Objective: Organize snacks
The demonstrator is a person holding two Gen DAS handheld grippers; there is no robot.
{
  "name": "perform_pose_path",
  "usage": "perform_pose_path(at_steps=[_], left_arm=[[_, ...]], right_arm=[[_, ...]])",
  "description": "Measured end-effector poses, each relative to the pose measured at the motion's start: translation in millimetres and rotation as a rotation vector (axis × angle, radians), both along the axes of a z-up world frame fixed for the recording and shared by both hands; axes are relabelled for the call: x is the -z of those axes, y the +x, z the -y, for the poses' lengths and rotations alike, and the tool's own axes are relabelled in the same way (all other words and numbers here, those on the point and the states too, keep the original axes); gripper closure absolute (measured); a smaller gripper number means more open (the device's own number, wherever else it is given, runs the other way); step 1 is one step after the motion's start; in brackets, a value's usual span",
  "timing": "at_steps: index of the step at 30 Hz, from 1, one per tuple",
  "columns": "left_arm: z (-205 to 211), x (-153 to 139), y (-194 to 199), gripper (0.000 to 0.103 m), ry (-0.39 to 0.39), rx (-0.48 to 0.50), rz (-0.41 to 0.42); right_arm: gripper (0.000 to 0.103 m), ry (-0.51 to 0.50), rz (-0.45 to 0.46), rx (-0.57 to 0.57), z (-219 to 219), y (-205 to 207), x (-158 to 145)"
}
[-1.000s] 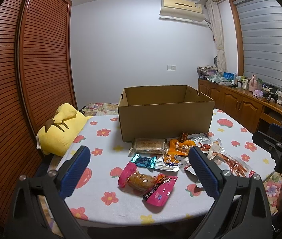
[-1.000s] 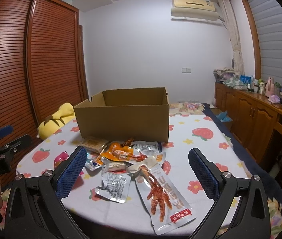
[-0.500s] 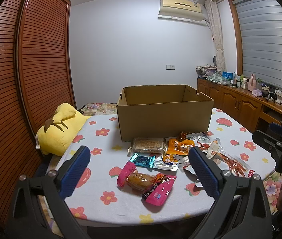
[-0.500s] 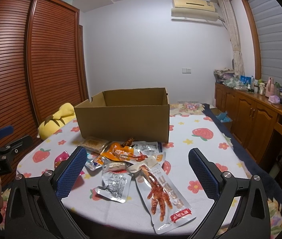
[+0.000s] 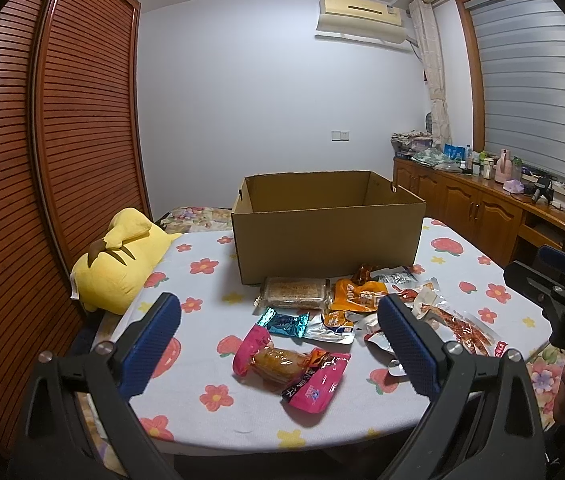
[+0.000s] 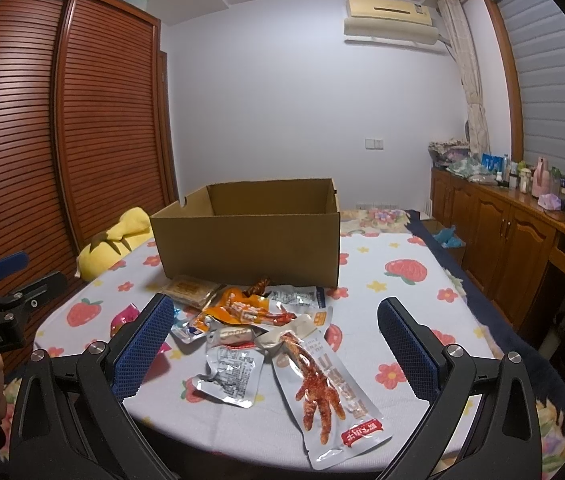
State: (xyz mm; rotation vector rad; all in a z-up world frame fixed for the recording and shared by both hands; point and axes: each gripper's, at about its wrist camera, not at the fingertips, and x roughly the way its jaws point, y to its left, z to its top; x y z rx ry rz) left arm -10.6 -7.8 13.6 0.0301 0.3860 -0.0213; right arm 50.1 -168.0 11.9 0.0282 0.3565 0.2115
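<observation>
Two grippers spread wide, holding nothing | snack packets heaped, glossy | cardboard box open-topped

Both wrist views look forward from the near table edge, sharing the cardboard box.

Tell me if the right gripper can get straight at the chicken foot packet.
Probably yes. The right gripper is open and empty, and the chicken foot packet lies flat at the table's near edge, on top of the pile, nothing covering it.
</observation>
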Motion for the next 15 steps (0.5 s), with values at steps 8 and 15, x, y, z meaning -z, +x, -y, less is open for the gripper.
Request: perform_pose_path(at_steps=[8,15], left_arm=[[0.3,0.3,0.2,0.003,0.001,-0.001,0.0],[0.9,4.5,2.0,0.003,0.0,0.0,-0.01]], right_arm=[[0.0,-0.002,0.001,0.0,-0.1,-0.5,-0.7],[0.0,-0.006,-0.006,0.001,0.8,-0.1,-0.7]])
